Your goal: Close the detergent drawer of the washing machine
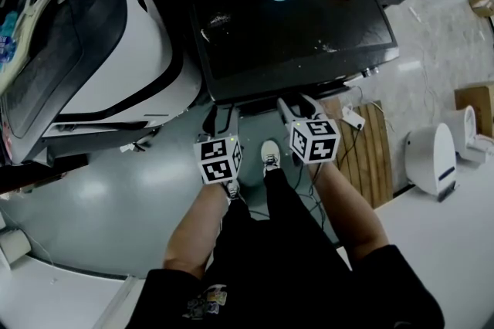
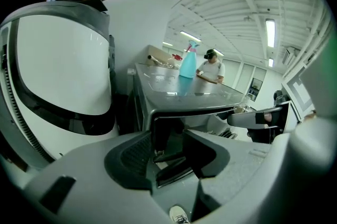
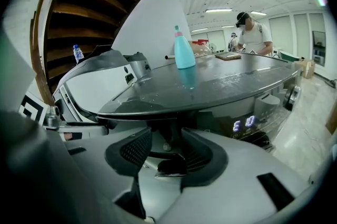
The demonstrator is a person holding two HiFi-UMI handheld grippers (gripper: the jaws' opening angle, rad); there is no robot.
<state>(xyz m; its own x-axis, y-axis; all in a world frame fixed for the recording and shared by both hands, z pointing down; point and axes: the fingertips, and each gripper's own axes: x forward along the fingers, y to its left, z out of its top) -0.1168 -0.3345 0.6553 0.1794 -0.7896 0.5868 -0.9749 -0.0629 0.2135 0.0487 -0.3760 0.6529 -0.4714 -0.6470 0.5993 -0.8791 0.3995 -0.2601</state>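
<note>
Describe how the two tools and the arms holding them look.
The left tool and right tool match: light grey bodies, two broad jaws lined with dark ribbed pads, and on each a white cube bearing black square markers. The forearms are bare; black sleeves cover the upper arms.

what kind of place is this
Likely an appliance test lab or workshop, not a home: a dark-topped washing machine stands beside a large white appliance, smaller white units sit on the bare floor, and a person in a headset works nearby.
</note>
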